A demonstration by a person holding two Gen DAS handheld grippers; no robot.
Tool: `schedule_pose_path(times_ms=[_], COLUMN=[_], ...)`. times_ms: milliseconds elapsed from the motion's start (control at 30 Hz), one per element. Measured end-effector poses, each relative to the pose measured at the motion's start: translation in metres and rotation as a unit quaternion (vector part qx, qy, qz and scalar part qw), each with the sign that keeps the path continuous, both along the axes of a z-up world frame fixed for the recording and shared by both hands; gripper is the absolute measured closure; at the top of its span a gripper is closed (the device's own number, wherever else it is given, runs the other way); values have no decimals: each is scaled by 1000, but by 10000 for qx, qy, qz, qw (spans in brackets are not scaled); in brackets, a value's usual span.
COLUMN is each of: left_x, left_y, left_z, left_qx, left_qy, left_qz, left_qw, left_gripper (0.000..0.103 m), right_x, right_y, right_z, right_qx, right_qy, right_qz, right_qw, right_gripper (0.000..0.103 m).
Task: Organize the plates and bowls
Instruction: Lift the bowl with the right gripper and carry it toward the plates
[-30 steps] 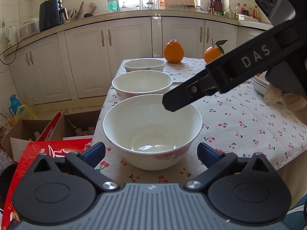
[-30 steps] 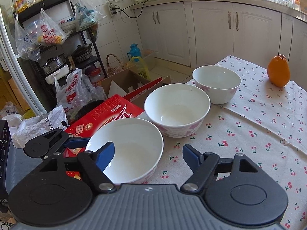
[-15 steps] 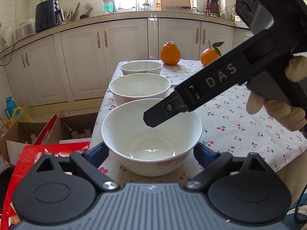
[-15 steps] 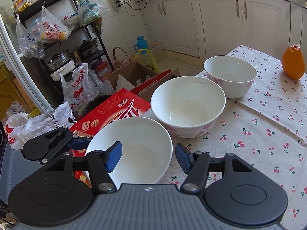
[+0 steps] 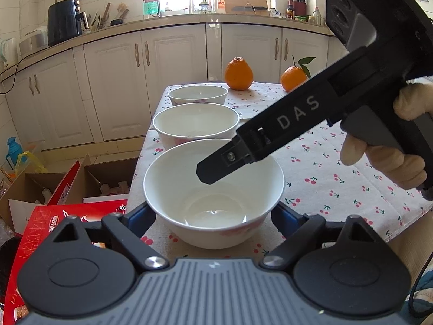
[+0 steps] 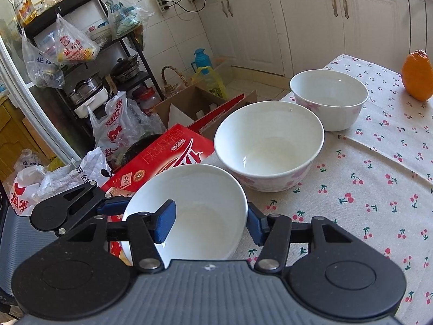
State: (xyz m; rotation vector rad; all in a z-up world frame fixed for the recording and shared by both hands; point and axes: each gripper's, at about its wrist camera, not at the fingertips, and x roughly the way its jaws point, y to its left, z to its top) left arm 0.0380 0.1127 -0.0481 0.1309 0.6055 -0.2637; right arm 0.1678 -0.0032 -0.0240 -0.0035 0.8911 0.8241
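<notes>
The right gripper (image 6: 209,223) is spread wide with one blue pad inside the nearest bowl (image 6: 189,211) and the other outside its right wall, so the rim passes between the jaws; the pads do not look pressed against the wall yet, so it holds nothing as far as I can tell. The left gripper (image 5: 213,216) is also spread wide, its two blue pads flanking the same bowl low on either side, seemingly just clear of it, with nothing gripped. That bowl sits at the near left corner of the table (image 5: 338,162), close to both the left edge and the near edge, and both grippers are at it; the right one looks closer to a grip, since it already straddles the rim. A middle bowl (image 5: 196,124) stands just behind, nearly touching, and a far bowl (image 5: 197,94) stands behind that, so the three form a line running straight away from the left gripper along the table's left edge. Any stacking move probably runs forward along that line. To the left the table drops off to a red box (image 6: 165,157) and cardboard on the floor, leaving no room on that side. To the right the cherry-print cloth lies open, and two oranges (image 5: 239,73) sit far back.
</notes>
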Motion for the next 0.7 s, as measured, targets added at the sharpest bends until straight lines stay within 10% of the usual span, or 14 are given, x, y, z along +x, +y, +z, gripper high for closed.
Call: schedule_pose_path(times_ms=[700], left_x=[25], left_y=[-62], left_z=[21], left_qx=[-49], left_qy=[-7], left_qz=[-1047], left_qw=[9945], left_gripper=[12], right_x=[-14], right_y=[-86], right_z=[23], right_qx=[115], right_qy=[-220], right_qz=[-945], right_qw=[9952], right_gripper=[42])
